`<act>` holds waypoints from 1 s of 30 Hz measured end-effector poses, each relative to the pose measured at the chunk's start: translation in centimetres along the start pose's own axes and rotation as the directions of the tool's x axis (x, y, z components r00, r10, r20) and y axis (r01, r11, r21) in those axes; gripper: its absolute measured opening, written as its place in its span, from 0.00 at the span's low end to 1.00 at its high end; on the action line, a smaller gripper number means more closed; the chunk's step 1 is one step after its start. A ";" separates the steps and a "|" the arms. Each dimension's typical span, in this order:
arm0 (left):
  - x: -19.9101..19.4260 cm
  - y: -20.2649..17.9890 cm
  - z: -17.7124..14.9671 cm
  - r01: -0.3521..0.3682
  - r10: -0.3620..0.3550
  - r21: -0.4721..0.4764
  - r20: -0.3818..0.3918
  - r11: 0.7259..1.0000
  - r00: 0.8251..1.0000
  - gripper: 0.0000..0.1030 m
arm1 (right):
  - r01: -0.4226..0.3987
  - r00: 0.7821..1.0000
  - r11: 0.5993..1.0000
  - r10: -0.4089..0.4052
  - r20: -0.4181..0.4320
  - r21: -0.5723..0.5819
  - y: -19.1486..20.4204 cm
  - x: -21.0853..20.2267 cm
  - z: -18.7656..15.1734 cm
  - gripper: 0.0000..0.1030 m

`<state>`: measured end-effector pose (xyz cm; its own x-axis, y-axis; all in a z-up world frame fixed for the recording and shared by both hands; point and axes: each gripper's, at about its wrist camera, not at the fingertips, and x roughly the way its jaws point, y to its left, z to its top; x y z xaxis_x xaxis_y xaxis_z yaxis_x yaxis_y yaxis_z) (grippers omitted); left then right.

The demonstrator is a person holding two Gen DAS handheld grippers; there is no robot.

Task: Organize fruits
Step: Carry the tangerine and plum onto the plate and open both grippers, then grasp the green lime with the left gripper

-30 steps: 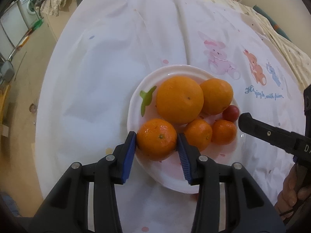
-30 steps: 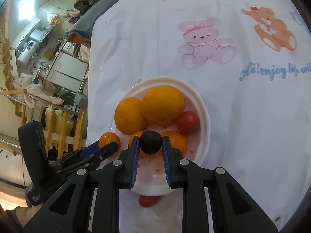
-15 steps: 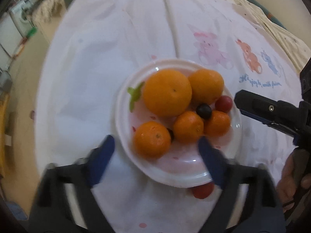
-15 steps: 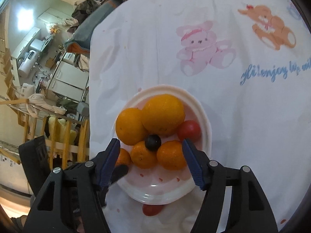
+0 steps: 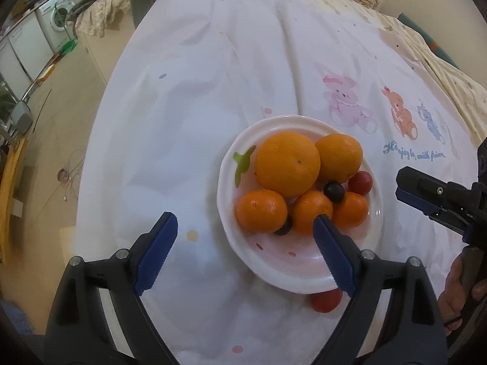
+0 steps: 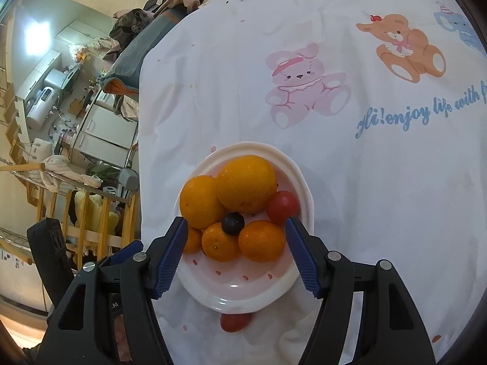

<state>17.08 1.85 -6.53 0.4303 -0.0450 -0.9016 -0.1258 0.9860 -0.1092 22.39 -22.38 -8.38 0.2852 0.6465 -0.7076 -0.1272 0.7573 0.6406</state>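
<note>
A white plate [image 5: 292, 276] [image 6: 243, 298] holds two large oranges [image 5: 287, 164] [image 6: 246, 184], several small mandarins [image 5: 261, 211] [image 6: 261, 240], a red cherry tomato [image 5: 360, 182] [image 6: 283, 206] and a dark grape [image 5: 334, 192] [image 6: 232, 223] on top. A second dark grape [image 5: 284, 228] lies by the left mandarin. Another red tomato [image 5: 325, 301] [image 6: 234, 322] lies on the cloth just off the plate's near rim. My left gripper [image 5: 245, 234] is open and empty above the plate's near left. My right gripper [image 6: 234, 252] is open and empty over the plate.
The table has a white cloth [image 5: 188, 121] with printed bears [image 6: 304, 85] and blue lettering. Its left edge drops to the floor, with a washing machine [image 5: 57, 18] and cluttered furniture [image 6: 76, 115] beyond. The right gripper's body [image 5: 441, 200] shows at the right of the left view.
Both grippers opened and drew back. The left one let go of a mandarin onto the plate; the right one let go of the dark grape, which now rests on the fruit.
</note>
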 end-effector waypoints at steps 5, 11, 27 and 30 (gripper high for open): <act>-1.3 -0.1 -0.4 -0.025 0.025 0.019 0.032 1.000 0.999 0.86 | 0.028 1.000 0.999 -0.028 0.009 -0.015 0.0 -1.0 -0.8 0.68; -2.6 0.3 -1.0 -0.025 0.024 0.011 0.045 1.000 0.999 0.86 | 0.035 0.999 0.999 -0.035 0.023 -0.006 0.1 -2.6 -2.0 0.68; -6.1 0.9 -7.1 0.068 -0.066 0.039 -0.047 0.997 0.997 0.86 | 0.089 0.996 0.994 -0.091 0.022 0.067 -0.8 -5.6 -7.0 0.68; -6.3 -0.3 -9.8 0.080 -0.073 0.063 -0.102 0.995 0.992 0.86 | 0.143 0.990 0.985 -0.144 0.003 0.095 -1.7 -6.0 -7.8 0.68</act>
<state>5.62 0.21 -4.95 0.3453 -0.1331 -0.9290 -0.0342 0.9875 -0.1541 13.49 -26.79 -7.54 0.3030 0.5308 -0.7915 0.0057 0.8295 0.5585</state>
